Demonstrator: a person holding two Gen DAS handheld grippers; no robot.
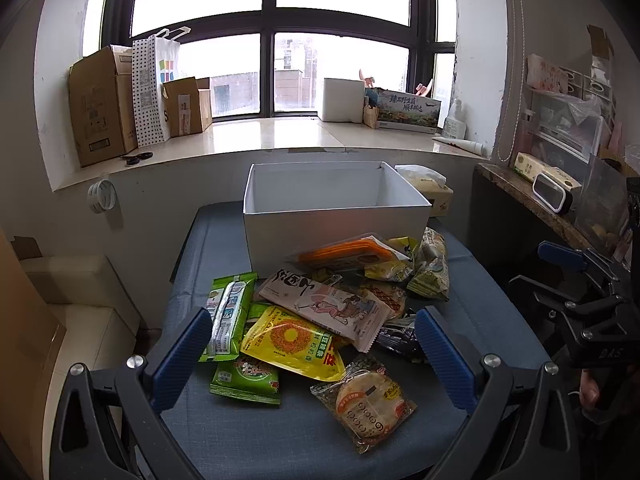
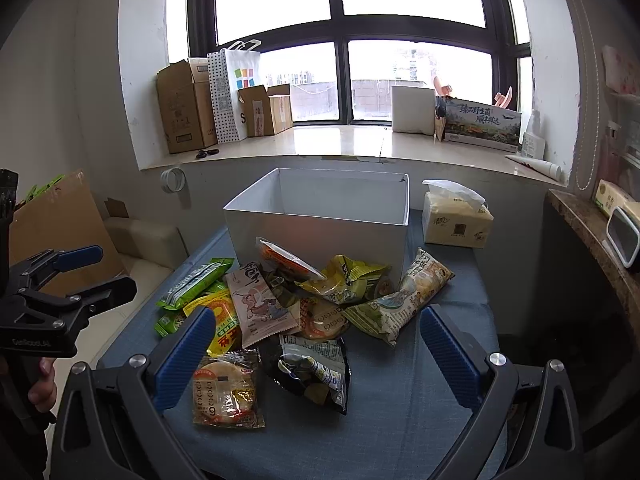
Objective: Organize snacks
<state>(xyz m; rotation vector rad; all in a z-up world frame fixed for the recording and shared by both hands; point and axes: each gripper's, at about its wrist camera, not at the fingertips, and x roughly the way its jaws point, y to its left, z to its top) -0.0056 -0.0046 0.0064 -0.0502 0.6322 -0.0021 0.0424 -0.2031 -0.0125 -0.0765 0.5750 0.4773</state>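
Both grippers, left gripper (image 1: 314,354) and right gripper (image 2: 316,350), are held spread and empty above the table's (image 2: 420,420) near edge, presumably ready for picking. The snack packets (image 2: 280,312) are heaped mid-table; the empty white box (image 2: 320,224) is set at the far edge, likely to receive them.

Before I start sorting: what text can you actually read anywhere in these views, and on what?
"臻品野生菌 顺丰特达": printed carton on the windowsill.
"GenRobot.AI": left gripper body.
"DAS": right gripper body.
Snack packets, tissue pack, cardboard boxes: print too small or blurred.
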